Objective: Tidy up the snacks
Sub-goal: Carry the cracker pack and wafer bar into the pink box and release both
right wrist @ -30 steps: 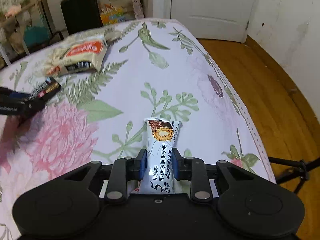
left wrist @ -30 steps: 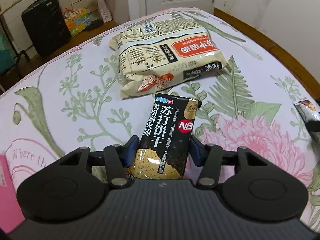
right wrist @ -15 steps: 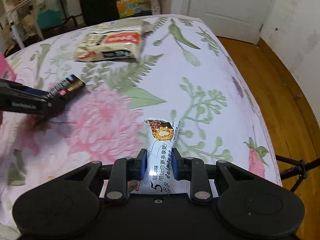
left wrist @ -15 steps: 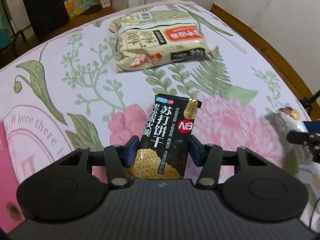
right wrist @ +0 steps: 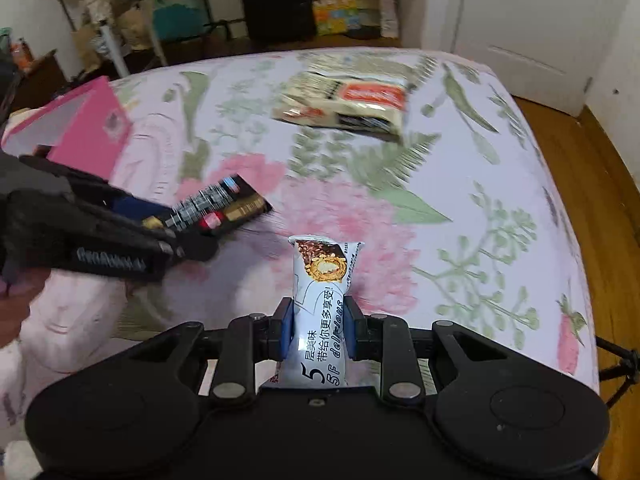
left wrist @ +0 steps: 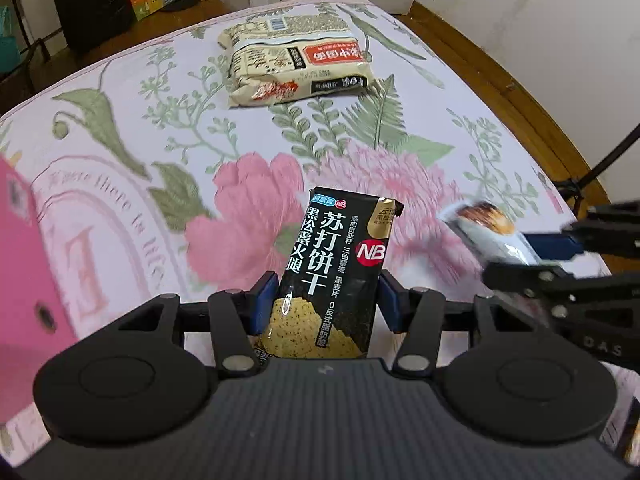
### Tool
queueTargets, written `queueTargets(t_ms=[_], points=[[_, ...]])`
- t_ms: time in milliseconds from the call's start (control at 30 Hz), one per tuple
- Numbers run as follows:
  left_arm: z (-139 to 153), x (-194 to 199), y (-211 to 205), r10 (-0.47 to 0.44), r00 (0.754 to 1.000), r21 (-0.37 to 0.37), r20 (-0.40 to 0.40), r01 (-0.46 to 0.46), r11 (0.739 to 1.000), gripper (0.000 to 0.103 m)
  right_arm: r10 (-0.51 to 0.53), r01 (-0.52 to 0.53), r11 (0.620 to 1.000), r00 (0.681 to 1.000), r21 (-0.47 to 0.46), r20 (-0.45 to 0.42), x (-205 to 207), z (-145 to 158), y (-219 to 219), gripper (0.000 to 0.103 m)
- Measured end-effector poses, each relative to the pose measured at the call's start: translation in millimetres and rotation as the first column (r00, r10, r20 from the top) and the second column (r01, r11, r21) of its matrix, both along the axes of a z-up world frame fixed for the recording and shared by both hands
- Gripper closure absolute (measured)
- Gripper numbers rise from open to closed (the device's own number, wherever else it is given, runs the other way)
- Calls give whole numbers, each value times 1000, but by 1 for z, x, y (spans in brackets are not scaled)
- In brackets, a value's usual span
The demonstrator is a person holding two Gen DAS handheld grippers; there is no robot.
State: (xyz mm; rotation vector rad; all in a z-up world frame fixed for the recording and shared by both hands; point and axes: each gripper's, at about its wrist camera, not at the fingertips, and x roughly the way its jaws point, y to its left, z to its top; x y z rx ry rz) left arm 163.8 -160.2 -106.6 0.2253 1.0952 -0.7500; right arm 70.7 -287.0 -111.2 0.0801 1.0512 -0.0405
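My left gripper [left wrist: 326,300] is shut on a black soda cracker pack [left wrist: 336,276] held upright above the flowered bedspread [left wrist: 132,128]. In the right wrist view my right gripper [right wrist: 318,326] is shut on a white chocolate wafer bar [right wrist: 322,312]. That bar [left wrist: 486,232] also shows, blurred, at the right of the left wrist view, in the right gripper. The cracker pack [right wrist: 218,210] appears at the left of the right wrist view, held by the left gripper. A large beige noodle multipack [left wrist: 296,64] lies flat farther up the bed. A pink box [right wrist: 86,128] stands at the left.
The pink box [left wrist: 24,280] fills the left edge of the left wrist view. Past the bed stand a black suitcase [right wrist: 276,0], a shelf rack [right wrist: 132,12] and a white door [right wrist: 532,20]. Wooden floor [right wrist: 600,200] runs along the bed's right side. A tripod leg [left wrist: 600,160] rises there.
Both grippers have lifted and swung left across the bed with their snacks still held. They now sit closer together, and the pink box has come into both views.
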Motion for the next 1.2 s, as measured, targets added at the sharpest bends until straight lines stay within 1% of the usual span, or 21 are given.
queueTargets(t_ms=[67,167,267,333,433,567,667,800,967,1067,1200], points=[[10,-9,10,2,1000,-1,-2,-2,1000,51,27,-27,1000,1000,15,12,0,9,12,74],[26,-21,26,21,999,2,39,-22,1000,51,54,-54,998,998,16,30,0,24,29,74],[43,-29,45,49,998,-13,47,-48,999,51,78,-79,997,996,9,39,-1,38,44,74],[53,-35,59,64,996,-17,58,-63,998,51,102,-103,995,994,19,42,-3,47,55,74],[63,-41,77,81,994,-13,68,-81,997,51,135,-137,990,990,33,43,-3,58,70,74],[74,-46,106,121,991,-13,53,-121,993,51,177,-179,982,984,64,38,0,73,92,74],[80,-48,127,143,988,-8,62,-143,990,51,218,-221,972,975,81,42,4,83,111,74],[84,-44,157,192,979,1,64,-192,981,51,287,-292,949,956,120,55,17,93,139,74],[86,-27,188,250,966,3,74,-251,968,51,355,-371,917,926,145,128,44,95,166,74],[85,-11,203,287,955,3,79,-288,957,51,407,-427,895,900,131,154,67,91,181,74],[83,15,220,337,936,35,103,-342,939,51,471,-496,861,862,116,185,100,85,198,74]])
